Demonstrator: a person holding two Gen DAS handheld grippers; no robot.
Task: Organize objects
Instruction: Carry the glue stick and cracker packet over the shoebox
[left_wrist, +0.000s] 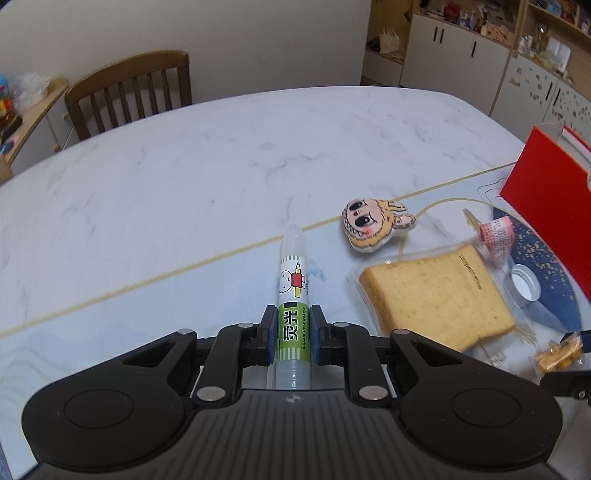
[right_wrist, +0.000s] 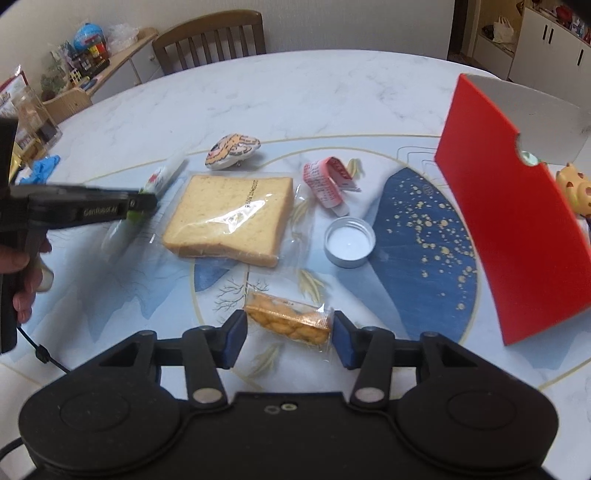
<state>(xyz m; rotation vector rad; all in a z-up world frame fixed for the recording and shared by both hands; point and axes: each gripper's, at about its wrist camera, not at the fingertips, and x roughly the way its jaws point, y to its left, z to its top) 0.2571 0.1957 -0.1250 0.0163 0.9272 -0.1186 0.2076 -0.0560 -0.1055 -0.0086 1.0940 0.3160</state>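
In the left wrist view my left gripper (left_wrist: 292, 314) is shut on a green and white highlighter pen (left_wrist: 291, 273), which points forward over the marble table (left_wrist: 184, 166). The right wrist view shows the same pen (right_wrist: 162, 177) at the left, held by a black gripper in a person's hand (right_wrist: 22, 291). My right gripper (right_wrist: 290, 325) has its blue pads against both ends of a clear-wrapped orange snack packet (right_wrist: 288, 323), just above the patterned mat. That packet (left_wrist: 557, 354) also shows at the right edge of the left wrist view.
A bagged bread slice (right_wrist: 232, 218), a plush face charm (right_wrist: 231, 149), a pink wrapper (right_wrist: 327, 181) and a metal lid (right_wrist: 350, 242) lie on the mat. A red folder (right_wrist: 517, 221) stands at the right beside a yellow toy (right_wrist: 574, 188). A wooden chair (right_wrist: 210, 37) is behind.
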